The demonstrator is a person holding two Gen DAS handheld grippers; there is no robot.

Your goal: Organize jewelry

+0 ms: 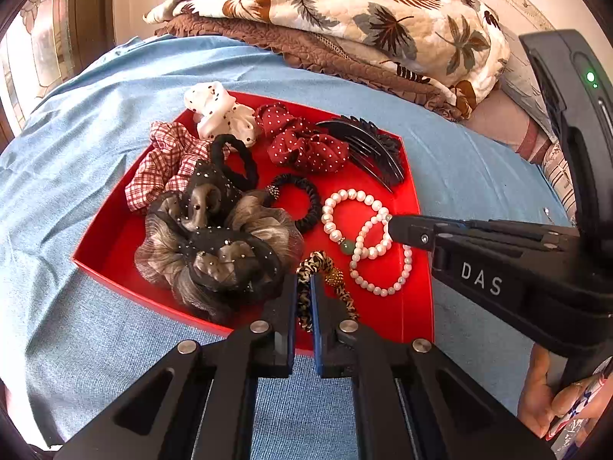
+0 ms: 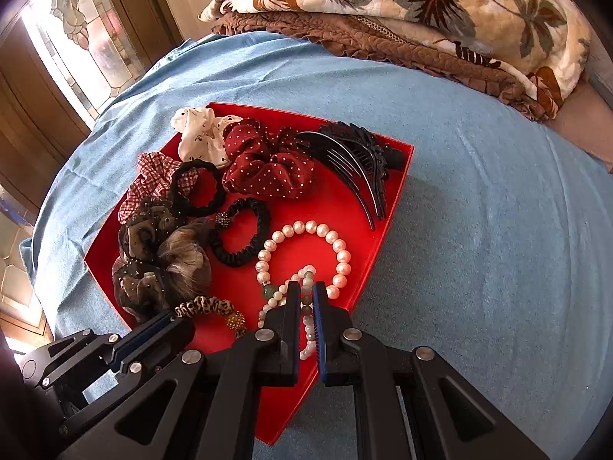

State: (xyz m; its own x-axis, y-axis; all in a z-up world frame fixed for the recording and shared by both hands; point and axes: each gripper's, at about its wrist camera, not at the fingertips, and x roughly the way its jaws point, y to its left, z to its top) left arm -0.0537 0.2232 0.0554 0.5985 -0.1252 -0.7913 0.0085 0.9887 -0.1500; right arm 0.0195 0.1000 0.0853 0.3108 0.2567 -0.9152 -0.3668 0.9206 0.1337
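Note:
A red tray [image 1: 417,306] [image 2: 387,195] on a blue bedcover holds scrunchies, hair ties, a black comb clip [image 1: 367,145] [image 2: 352,161] and pearl bracelets. My left gripper [image 1: 304,280] is shut on a leopard-print hair tie [image 1: 320,262] [image 2: 207,306] at the tray's near edge. My right gripper [image 2: 306,287] is shut on a small pearl bracelet [image 2: 306,329] [image 1: 373,247] that overlaps a larger pearl bracelet [image 2: 337,245] [image 1: 345,199]. In the left wrist view the right gripper [image 1: 392,226] comes in from the right.
A large grey-and-black tulle scrunchie [image 1: 214,245] [image 2: 161,264] fills the tray's near left. A folded leaf-print quilt [image 1: 345,19] [image 2: 440,11] lies at the far side of the bed. A stained-glass door [image 2: 76,30] stands on the left.

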